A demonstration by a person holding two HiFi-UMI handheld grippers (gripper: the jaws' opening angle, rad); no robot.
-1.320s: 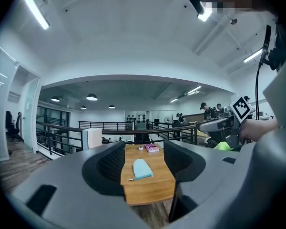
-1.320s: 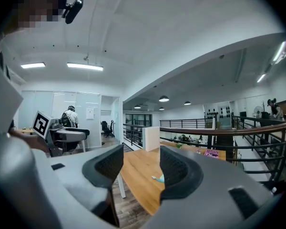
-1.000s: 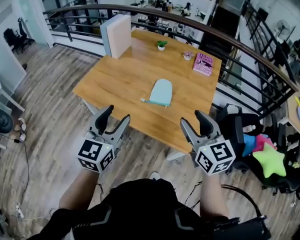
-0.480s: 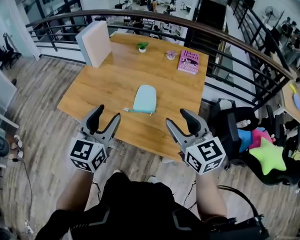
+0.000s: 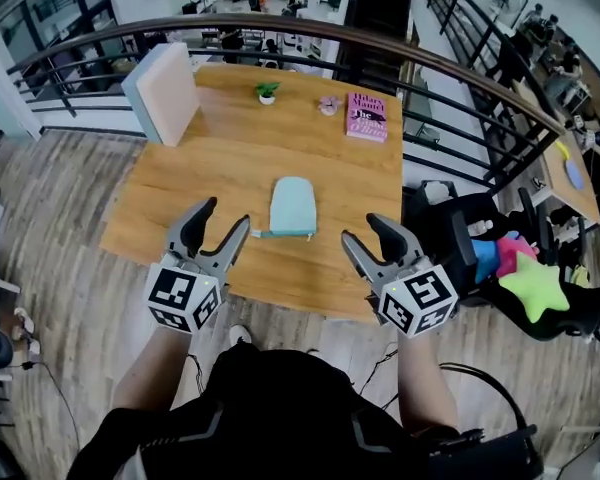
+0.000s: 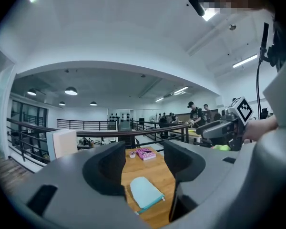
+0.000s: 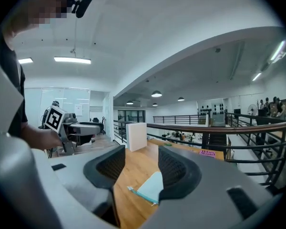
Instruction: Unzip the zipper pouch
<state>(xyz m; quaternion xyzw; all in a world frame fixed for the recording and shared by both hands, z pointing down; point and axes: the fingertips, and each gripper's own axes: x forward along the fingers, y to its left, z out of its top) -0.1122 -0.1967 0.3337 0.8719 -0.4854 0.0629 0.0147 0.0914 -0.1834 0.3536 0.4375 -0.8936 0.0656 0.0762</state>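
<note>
Both forearms reach forward. The left gripper (image 5: 225, 215) and right gripper (image 5: 365, 230) are held nearly level at the near edge of the wooden table (image 5: 210, 178). Both sets of jaws are wide apart and empty, the right's having just closed slightly. The flat pale-teal fabric zipper pouch (image 5: 291, 207) lies mid-table, ahead and between them.

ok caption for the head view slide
Left gripper and right gripper, both open, the right's empty jaws just narrowing, short of the zipper pouch on the table.

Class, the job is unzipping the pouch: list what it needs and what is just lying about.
Needed: light teal fabric zipper pouch; open left gripper; right gripper, open, jaws just closing a little, nothing between them.
Lying about: pink book; small green potted plant; pale upright block; green star-shaped cushion.
</note>
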